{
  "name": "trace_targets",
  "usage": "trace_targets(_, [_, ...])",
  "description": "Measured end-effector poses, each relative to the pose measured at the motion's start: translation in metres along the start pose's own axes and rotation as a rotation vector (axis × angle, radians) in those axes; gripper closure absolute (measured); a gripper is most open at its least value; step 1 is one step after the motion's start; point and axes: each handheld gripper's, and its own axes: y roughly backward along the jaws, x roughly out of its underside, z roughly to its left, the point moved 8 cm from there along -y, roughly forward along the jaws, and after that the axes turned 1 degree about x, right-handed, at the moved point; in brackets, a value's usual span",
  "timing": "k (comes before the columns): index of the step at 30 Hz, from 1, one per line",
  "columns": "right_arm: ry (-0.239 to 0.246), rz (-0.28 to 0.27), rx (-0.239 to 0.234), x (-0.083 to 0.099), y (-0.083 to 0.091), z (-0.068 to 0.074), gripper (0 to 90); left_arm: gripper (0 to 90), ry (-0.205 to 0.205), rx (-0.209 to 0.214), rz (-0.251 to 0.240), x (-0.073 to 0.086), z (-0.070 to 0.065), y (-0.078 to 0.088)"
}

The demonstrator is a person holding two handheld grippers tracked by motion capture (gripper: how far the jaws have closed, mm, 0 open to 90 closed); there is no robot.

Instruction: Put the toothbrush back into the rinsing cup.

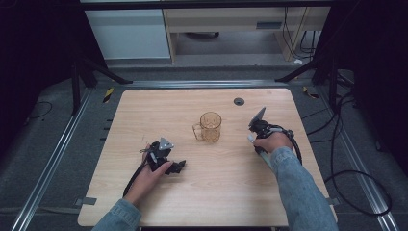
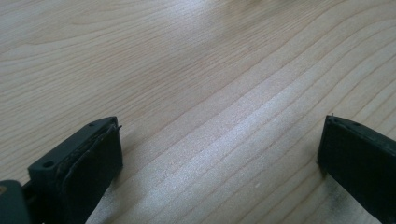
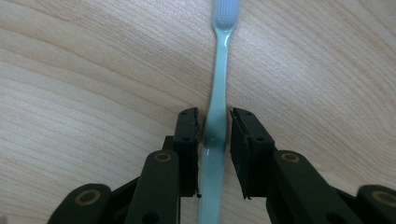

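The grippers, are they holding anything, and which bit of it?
The right gripper has a pale green toothbrush between its jaws, closed around the handle partway down, bristles pointing away. The left gripper is open, holding nothing.

Toothbrush partly out of frame
Toothbrush point(image 3: 218, 84) cropped at head and handle end in right gripper view; bristles blurred.
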Motion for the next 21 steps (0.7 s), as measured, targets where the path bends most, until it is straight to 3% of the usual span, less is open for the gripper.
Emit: trace_targets(21, [-0.005, 0.011, -0.007, -0.0003, -0.0028, -0.0004, 79.2, 0.0, -0.001, 0.000, 0.000, 0.0000, -0.0002, 0.0000])
